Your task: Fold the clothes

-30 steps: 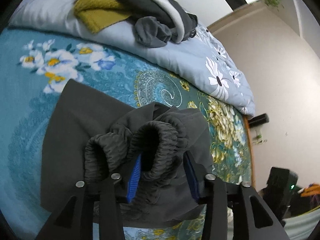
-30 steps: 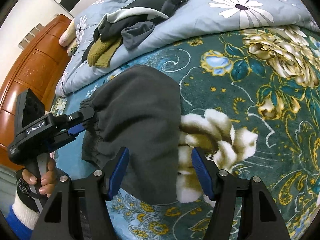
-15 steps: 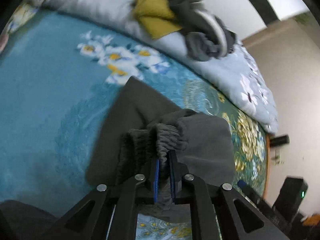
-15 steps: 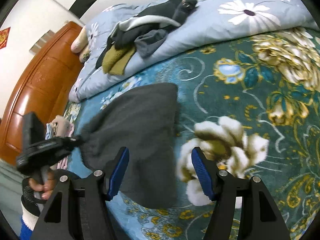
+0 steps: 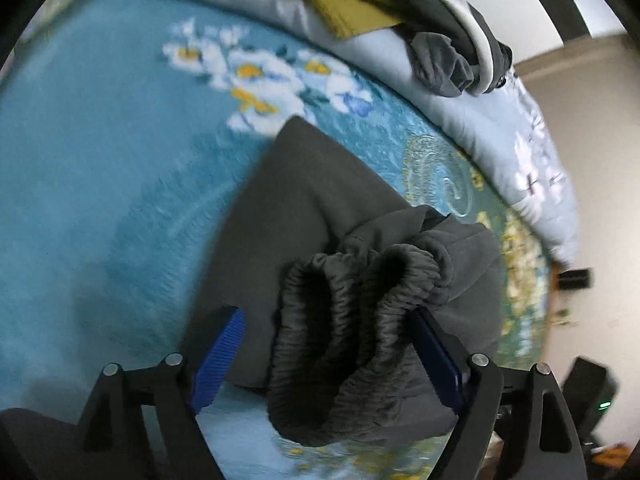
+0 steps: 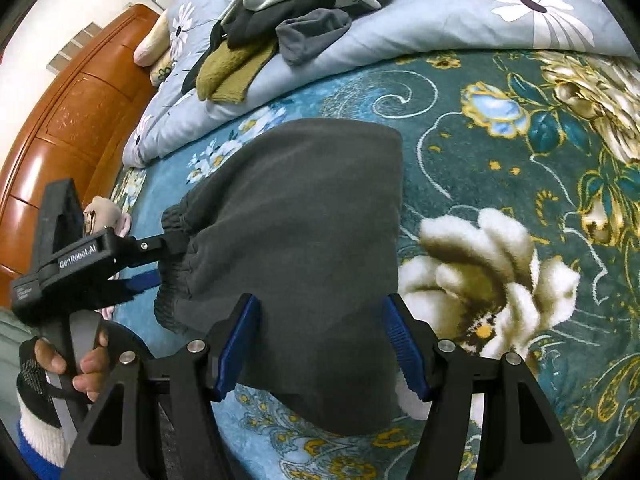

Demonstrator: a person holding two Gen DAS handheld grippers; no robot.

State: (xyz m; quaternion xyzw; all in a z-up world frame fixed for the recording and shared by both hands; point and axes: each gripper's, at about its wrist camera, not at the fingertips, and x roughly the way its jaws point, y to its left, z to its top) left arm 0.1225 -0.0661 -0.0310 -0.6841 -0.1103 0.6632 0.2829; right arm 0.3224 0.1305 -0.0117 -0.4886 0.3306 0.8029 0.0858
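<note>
Left wrist view: the left tongs (image 5: 328,350) stand wide apart, having just been opening, with the bunched elastic waistband (image 5: 360,320) of the dark grey trousers (image 5: 304,208) between them. The right pad touches the gathered cloth; the left pad stands clear of it, so nothing is clamped. The trousers lie folded on the teal floral blanket (image 5: 100,184) of the bed. Beyond, a pale blue quilt (image 5: 480,120) carries a heap of clothes (image 5: 400,8) (mustard, grey and white pieces, somewhat blurred).

Right wrist view: the right tongs (image 6: 320,344) are spread apart above the near end of the trousers (image 6: 312,208), the blue pads on either side of the cloth and not pressing it. The left tongs (image 6: 160,264) sit at the waistband end on the left, gripped by a hand (image 6: 76,364) in a fingerless glove with a white and blue cuff. The heap of clothes (image 6: 288,12) rests on the quilt (image 6: 460,28) behind, beside a wooden headboard (image 6: 68,112).
</note>
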